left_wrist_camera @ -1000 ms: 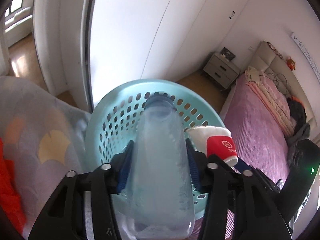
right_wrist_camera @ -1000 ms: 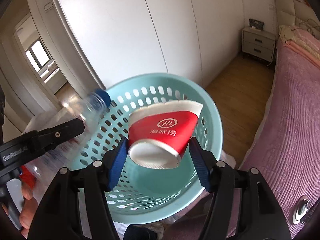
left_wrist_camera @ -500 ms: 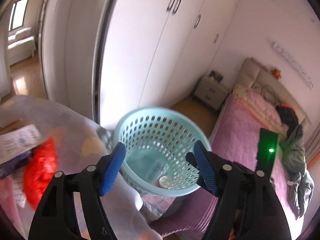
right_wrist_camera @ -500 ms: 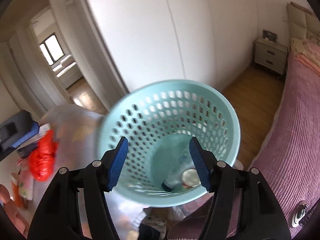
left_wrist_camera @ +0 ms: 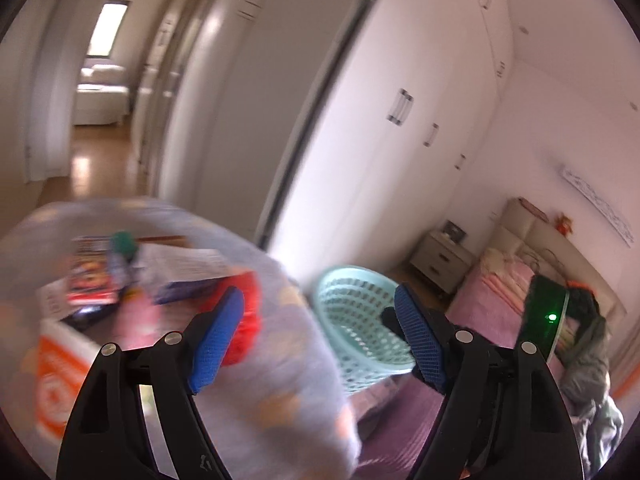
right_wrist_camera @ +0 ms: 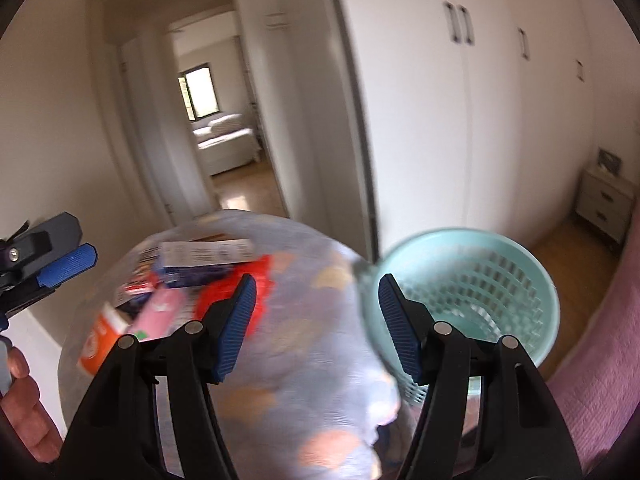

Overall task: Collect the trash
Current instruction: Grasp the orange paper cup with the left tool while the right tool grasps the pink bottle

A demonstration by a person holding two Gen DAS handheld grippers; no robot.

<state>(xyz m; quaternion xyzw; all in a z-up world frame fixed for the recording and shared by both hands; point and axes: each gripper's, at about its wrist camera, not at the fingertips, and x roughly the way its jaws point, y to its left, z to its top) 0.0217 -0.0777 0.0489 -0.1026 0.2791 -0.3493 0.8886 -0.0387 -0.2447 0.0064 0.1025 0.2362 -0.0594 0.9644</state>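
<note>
Step in hand: I am judging that I am looking for the next piece of trash; both of my grippers are pointing toward the round bench covered with a pale patterned cloth (right_wrist_camera: 288, 364).
Left gripper (left_wrist_camera: 320, 332): I am holding it wide open, with nothing between the blue pads.
Right gripper (right_wrist_camera: 314, 320): I am holding it wide open too, and it is carrying nothing.
Trash bin: the light turquoise perforated plastic basket (right_wrist_camera: 516, 256) is standing just beside the bench, on its right side, near the pink bed (left_wrist_camera: 500, 308). I cannot tell what is lying inside it.
Trash still on the bench: a crumpled red plastic wrapper (right_wrist_camera: 262, 280) is lying nearest to my grippers; behind it I am seeing a blue and white paper box (right_wrist_camera: 204, 258), a pink packet (right_wrist_camera: 160, 312) and an orange and white carton (right_wrist_camera: 100, 340). The picture is blurred, so finer detail is not clear.
Next move: I am thinking that one gripper should come down over the red wrapper, close on it gently because it is soft, and then carry it over the basket rim.
</note>
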